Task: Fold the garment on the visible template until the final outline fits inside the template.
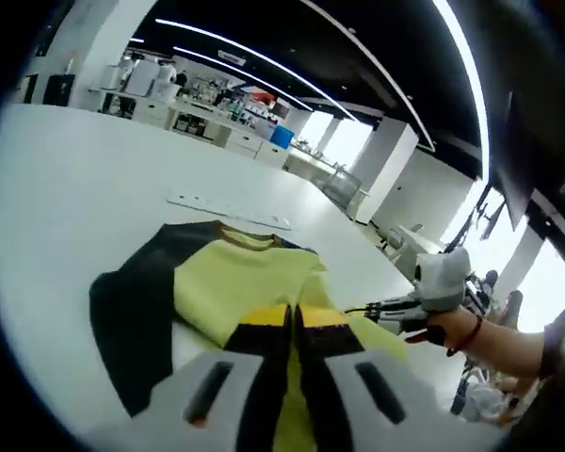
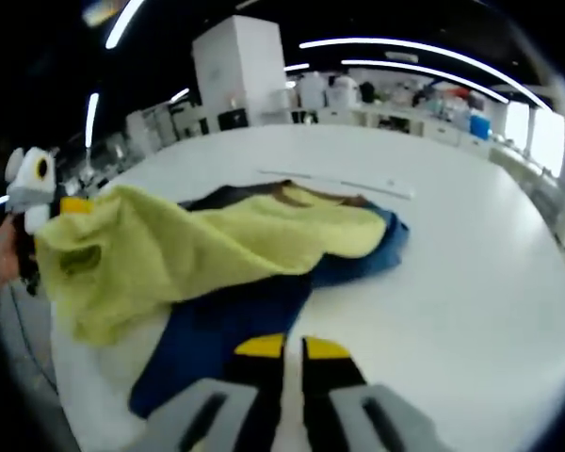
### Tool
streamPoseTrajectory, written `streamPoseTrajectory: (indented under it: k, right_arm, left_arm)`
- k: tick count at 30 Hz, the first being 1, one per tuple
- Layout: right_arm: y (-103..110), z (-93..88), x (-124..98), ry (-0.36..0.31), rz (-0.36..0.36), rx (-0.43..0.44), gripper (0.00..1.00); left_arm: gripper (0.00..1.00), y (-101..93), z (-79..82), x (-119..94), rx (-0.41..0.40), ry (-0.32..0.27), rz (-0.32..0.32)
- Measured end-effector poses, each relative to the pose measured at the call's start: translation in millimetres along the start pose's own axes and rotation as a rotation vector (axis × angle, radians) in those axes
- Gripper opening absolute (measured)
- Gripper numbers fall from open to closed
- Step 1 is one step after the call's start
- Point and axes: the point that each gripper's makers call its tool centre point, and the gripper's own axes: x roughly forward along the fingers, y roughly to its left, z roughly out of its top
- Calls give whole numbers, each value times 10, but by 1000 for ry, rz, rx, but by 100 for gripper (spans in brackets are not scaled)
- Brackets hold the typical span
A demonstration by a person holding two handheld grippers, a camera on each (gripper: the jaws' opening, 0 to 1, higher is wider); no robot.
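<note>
Lying half-folded on the white bench (image 2: 471,245), a soft yellow and dark blue shirt (image 2: 264,254), one yellow edge lifted by left tongs (image 1: 291,325) pinched shut for folding over, right tongs (image 2: 292,348) shut, empty.

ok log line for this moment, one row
stage: mid-fold | garment: yellow and blue, on white table, partly folded | left tongs: shut on garment edge, lifted | right tongs: shut, empty
</note>
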Motion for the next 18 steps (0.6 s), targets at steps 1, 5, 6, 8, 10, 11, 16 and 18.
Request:
streamPoseTrajectory:
  k: [1,5,6,8,10,11,16,18]
  right_arm:
    - [15,-8,-15,1,3,-1,3]
    - [57,-61,-81,11,7,-22,6]
    - [84,-83,-111,10,12,-23,6]
    - [116,-107,-128,13,23,-24,7]
    - [127,-123,-128,17,28,-22,8]
    - [141,-150,-141,21,30,-20,8]
    - [173,-219,-159,30,35,-12,8]
    - [200,-252,-197,36,35,-10,8]
  left_arm:
    - [0,66,2,6,-31,-2,8]
    - [0,218,-3,8,-60,-8,33]
    - [0,251,-8,9,-56,-8,40]
    - [0,324,-37,15,-67,1,55]
    - [0,381,-67,23,-75,8,65]
    - [0,405,-83,29,-74,14,70]
    - [0,542,-166,54,-66,45,101]
    - [0,607,-202,56,-58,57,123]
